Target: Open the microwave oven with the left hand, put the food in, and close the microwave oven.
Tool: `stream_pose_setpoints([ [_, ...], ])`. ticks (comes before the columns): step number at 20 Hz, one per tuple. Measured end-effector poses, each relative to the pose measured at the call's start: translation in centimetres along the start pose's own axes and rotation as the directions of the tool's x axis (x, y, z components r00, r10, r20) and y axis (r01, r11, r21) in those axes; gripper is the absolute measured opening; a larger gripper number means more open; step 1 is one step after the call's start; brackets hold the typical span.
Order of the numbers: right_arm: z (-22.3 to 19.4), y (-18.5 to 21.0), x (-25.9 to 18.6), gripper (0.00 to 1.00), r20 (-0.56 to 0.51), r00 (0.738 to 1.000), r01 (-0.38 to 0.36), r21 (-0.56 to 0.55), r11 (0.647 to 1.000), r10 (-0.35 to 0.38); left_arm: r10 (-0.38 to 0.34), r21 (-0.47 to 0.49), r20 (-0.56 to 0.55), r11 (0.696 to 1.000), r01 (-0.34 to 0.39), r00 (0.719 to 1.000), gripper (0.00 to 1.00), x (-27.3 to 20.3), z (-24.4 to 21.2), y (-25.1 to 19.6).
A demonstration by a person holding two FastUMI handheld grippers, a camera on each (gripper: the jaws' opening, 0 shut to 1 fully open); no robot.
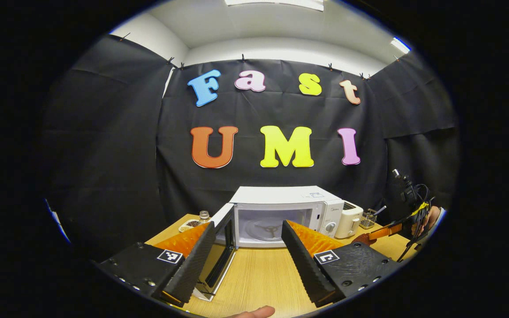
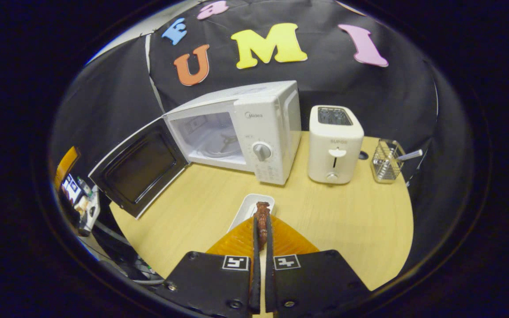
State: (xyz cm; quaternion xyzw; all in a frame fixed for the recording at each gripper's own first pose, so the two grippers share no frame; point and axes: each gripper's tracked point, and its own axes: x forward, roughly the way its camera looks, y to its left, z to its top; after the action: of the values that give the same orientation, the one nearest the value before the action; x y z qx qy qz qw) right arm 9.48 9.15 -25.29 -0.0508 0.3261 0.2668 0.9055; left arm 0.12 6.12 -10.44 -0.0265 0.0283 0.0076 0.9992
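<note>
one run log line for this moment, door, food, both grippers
microwave door: open | cavity: empty | food: pinched in right hand-held gripper above white dish | left hand-held gripper: open, facing microwave

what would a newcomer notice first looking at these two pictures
The white microwave at the back of the wooden table draws the eye, its door swung wide open and its cavity empty. Next comes the right gripper, shut on a brown piece of food just above a small white dish. The left gripper hangs open in front of the microwave.
</note>
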Motion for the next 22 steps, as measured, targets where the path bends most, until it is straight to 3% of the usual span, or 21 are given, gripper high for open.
stream_pose_setpoints([
  [7,4.1,6.2,-1.1,0.07,0.172,0.983,0.080,-0.107,0.991,-0.061,0.017,0.025,0.054,1.000,-0.019,0.998,0.92,-2.7,0.7,2.1],
  [13,7.8,13.7,0.2,0.07,0.363,0.929,0.164,-0.226,0.960,-0.073,0.033,0.005,0.064,0.999,-0.033,0.997,0.92,-4.6,0.8,4.7],
  [18,9.0,19.2,4.7,0.07,0.388,0.920,0.145,-0.222,0.964,-0.049,0.072,-0.016,0.064,0.997,-0.071,0.995,0.92,-5.3,0.3,8.0],
  [22,10.4,20.9,8.5,0.07,0.414,0.908,0.142,-0.163,0.976,-0.063,0.093,-0.065,0.061,0.994,-0.089,0.994,0.92,-5.5,-0.3,10.0],
])
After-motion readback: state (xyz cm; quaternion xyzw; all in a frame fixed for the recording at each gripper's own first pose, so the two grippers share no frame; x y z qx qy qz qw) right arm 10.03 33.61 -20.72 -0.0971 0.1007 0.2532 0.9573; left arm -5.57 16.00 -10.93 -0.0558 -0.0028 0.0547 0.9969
